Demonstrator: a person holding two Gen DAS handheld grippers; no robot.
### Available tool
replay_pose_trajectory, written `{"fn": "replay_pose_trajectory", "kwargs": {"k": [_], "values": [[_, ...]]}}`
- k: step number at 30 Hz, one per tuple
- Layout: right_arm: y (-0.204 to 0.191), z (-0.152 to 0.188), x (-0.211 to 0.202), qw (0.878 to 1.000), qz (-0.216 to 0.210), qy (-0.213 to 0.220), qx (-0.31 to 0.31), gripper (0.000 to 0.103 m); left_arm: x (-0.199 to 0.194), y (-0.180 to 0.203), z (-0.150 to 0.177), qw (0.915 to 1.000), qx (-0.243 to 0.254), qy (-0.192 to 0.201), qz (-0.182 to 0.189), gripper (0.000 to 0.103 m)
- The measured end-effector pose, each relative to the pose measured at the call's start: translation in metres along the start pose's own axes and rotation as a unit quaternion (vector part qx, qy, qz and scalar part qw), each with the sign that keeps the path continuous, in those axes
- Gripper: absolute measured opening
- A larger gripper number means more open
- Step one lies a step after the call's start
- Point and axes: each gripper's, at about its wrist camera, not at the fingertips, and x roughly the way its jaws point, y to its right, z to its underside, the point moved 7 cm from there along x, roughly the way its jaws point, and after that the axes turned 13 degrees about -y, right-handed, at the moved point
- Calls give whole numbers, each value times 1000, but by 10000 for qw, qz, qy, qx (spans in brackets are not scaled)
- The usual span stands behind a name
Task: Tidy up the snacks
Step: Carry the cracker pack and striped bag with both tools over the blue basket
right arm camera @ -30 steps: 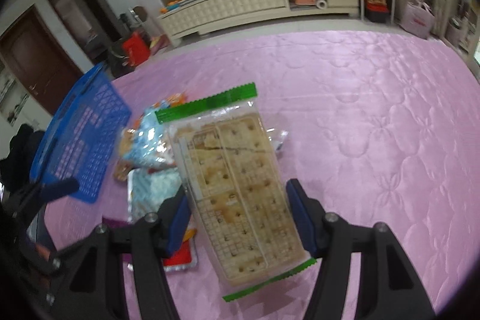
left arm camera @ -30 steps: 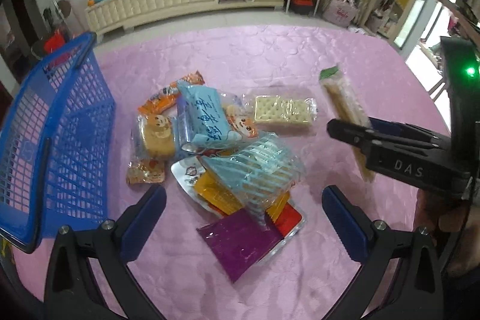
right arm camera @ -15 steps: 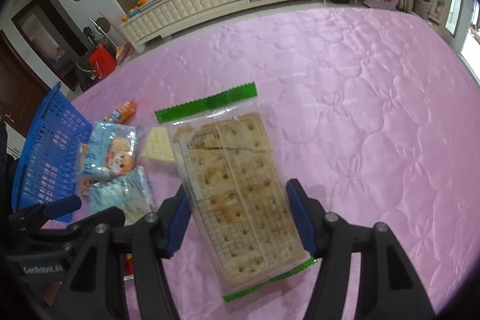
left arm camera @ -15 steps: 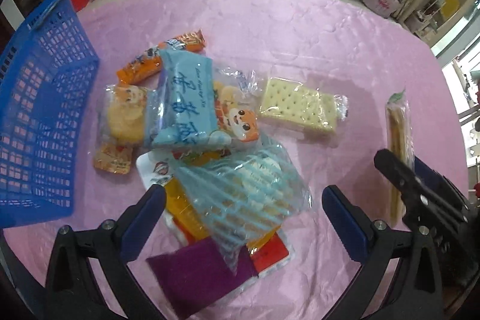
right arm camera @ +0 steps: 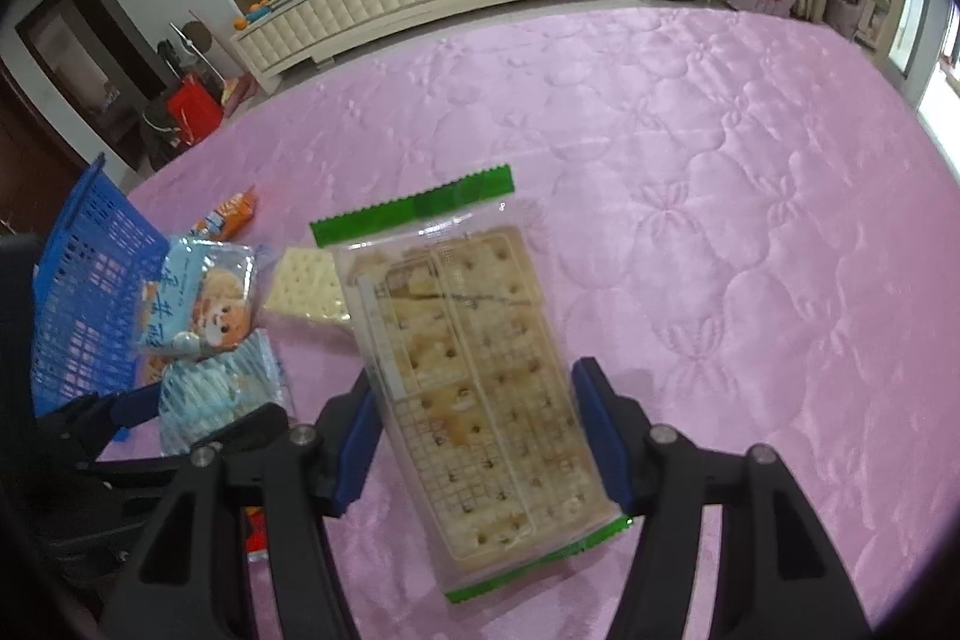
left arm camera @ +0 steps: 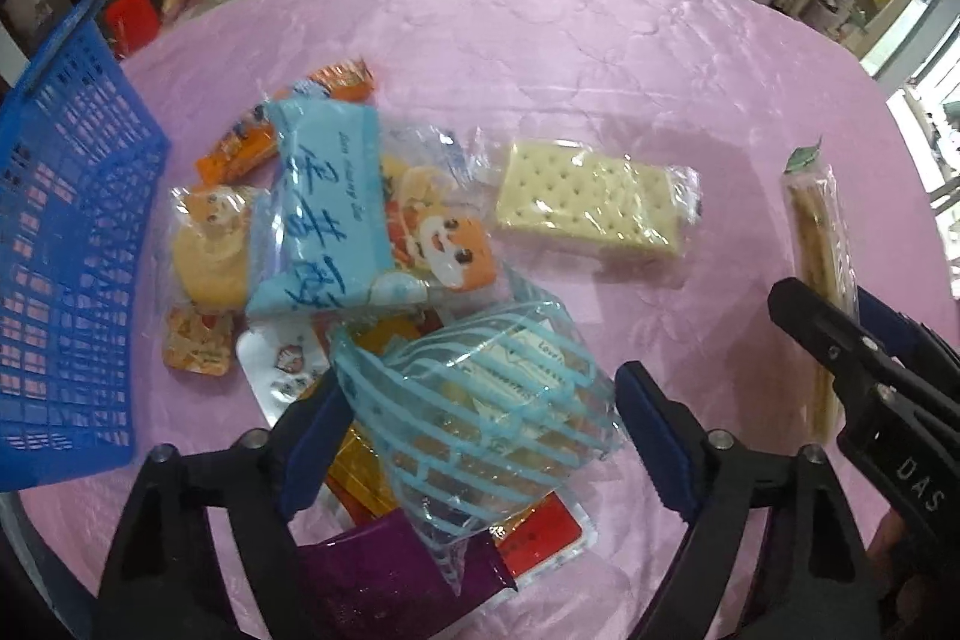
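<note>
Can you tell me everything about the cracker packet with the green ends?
The cracker packet is a long, clear plastic wrapper with zigzag green strips at both ends. Inside, pale brown square crackers with little holes sit in two rows; some near the far end look cracked. The right gripper pinches its sides, holding it above the pink tablecloth, to the right of the snack pile.

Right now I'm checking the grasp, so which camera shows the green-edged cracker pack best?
The right wrist view: the cracker pack lies face-on, full length, clamped between the right tool. The left wrist view shows that pack only edge-on, as a thin strip at the right, partly behind the right tool.
</note>
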Motion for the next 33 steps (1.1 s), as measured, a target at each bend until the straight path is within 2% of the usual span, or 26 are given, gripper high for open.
{"fn": "replay_pose_trajectory", "kwargs": {"k": [4, 11, 18, 21, 33], "values": [[-3, 4, -13, 9999, 99, 97, -84, 66, -1, -8, 10, 9994, 27, 4, 357, 74], [-15, 24, -23, 9998, 108, 74, -132, 66, -6, -19, 38, 9971, 97, -20, 758, 74], [-29, 37, -51, 9999, 130, 104, -43, 66, -46, -21, 68, 9948, 448, 322, 857, 74], [-42, 43, -67, 9995, 231, 151, -135, 66, -62, -32, 73, 9937, 575, 546, 792, 74], [-106, 47, -126, 9968, 352, 510, -514, 66, -139, -90, 94, 9862, 607, 1193, 973, 74]]}}
